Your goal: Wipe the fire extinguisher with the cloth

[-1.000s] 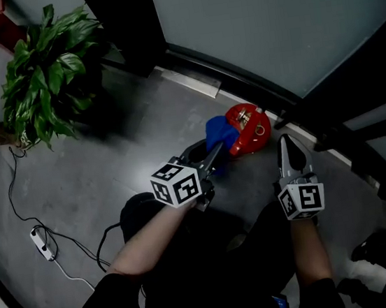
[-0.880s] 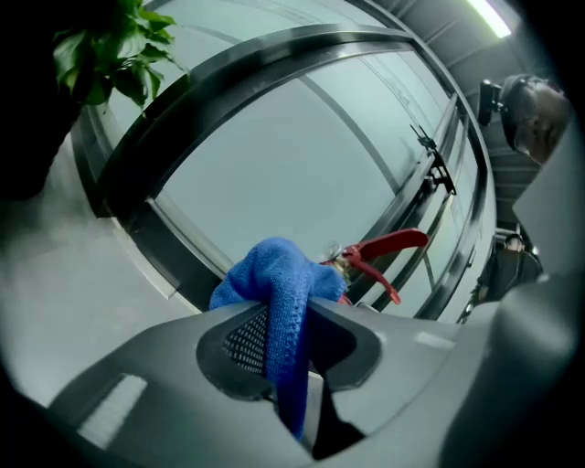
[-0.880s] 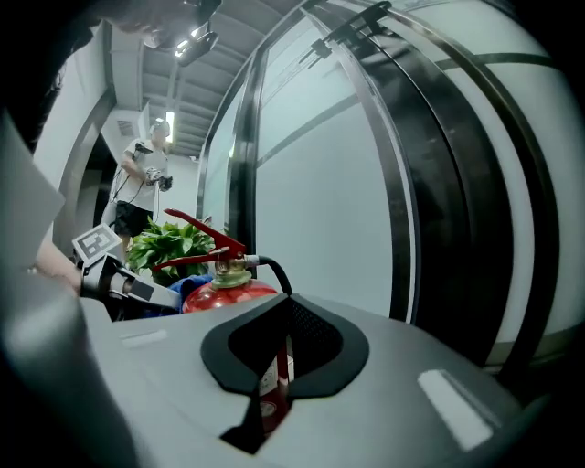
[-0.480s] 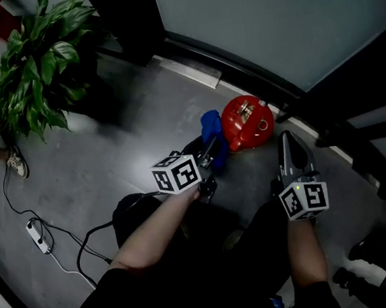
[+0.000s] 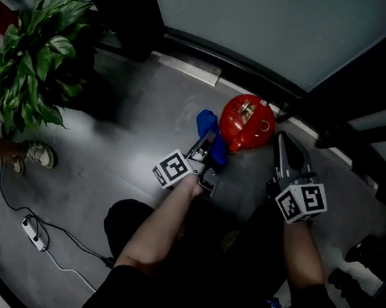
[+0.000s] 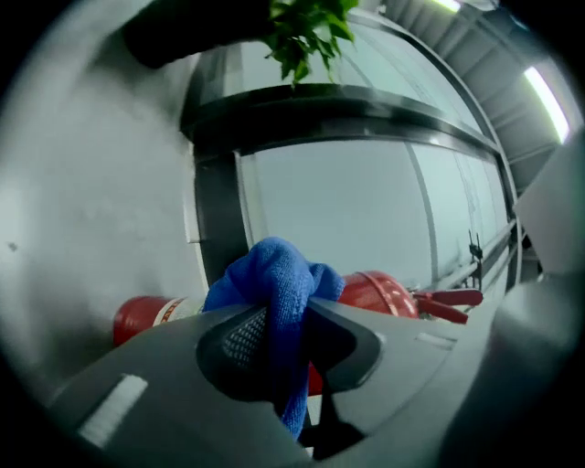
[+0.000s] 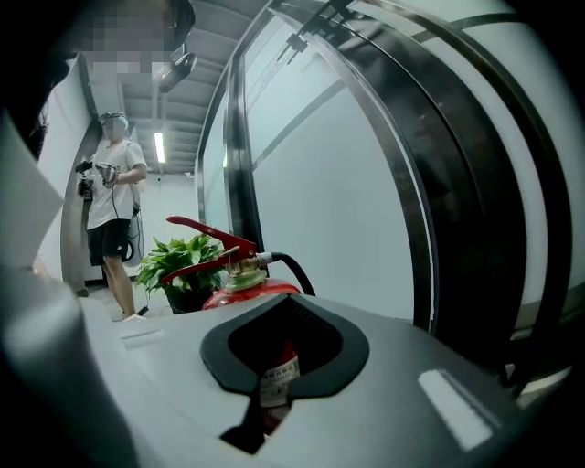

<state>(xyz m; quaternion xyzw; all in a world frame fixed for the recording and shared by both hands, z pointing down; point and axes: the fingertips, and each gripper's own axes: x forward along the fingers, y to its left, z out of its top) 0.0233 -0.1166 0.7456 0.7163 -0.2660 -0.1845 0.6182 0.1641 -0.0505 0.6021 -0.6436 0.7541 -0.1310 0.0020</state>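
Observation:
A red fire extinguisher (image 5: 245, 123) stands on the grey floor by the glass wall. My left gripper (image 5: 205, 149) is shut on a blue cloth (image 5: 209, 135), which hangs just left of the extinguisher's body. In the left gripper view the cloth (image 6: 274, 279) is bunched between the jaws of the left gripper (image 6: 283, 315), with the extinguisher (image 6: 379, 291) right behind it. My right gripper (image 5: 288, 153) sits to the right of the extinguisher, shut and holding nothing. Over the right gripper (image 7: 285, 306) the extinguisher (image 7: 245, 291) shows with its red handle (image 7: 206, 234) and black hose.
A potted plant (image 5: 32, 58) stands at the far left. A power strip (image 5: 36, 235) with cables lies on the floor at the left. Another person's shoe (image 5: 38, 154) is near the plant. That person (image 7: 114, 228) stands beside the plant (image 7: 178, 260). Glass wall (image 5: 266, 13) closes the far side.
The left gripper with the cloth has moved from the extinguisher's top down to its left side. The right gripper has held still. A person's foot has come into view at the left.

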